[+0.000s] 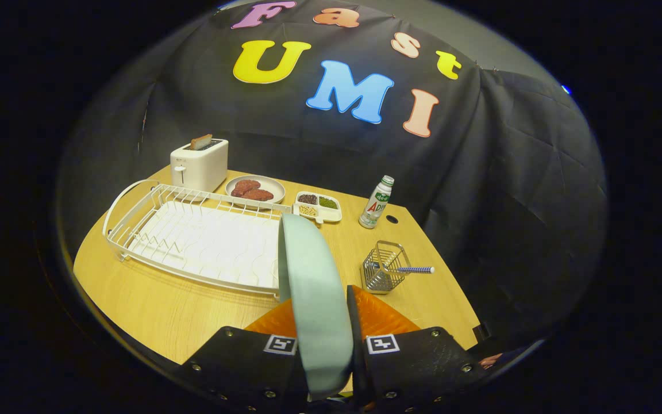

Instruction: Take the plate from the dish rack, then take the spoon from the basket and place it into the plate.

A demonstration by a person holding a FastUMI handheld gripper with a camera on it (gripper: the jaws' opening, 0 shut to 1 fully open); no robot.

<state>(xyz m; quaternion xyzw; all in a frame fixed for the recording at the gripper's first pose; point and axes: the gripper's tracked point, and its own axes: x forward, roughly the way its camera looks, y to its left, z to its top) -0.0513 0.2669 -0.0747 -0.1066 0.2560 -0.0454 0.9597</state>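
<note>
A pale green plate [312,287] stands on edge between my two fingers, lifted above the wooden table. My gripper [320,339] is shut on it, one finger on each face. The white wire dish rack [193,236] lies beyond and to the left of the fingers with no dishes in it. A small wire basket [384,267] stands on the table just right of the plate. The spoon [414,269] leans out of the basket with its striped handle pointing right.
A white toaster [199,165] with a slice in it stands behind the rack. Beside it are a grey plate of meat [255,188], a divided snack tray [318,206] and a small bottle [377,202]. The table's [153,310] edge runs close past the basket on the right.
</note>
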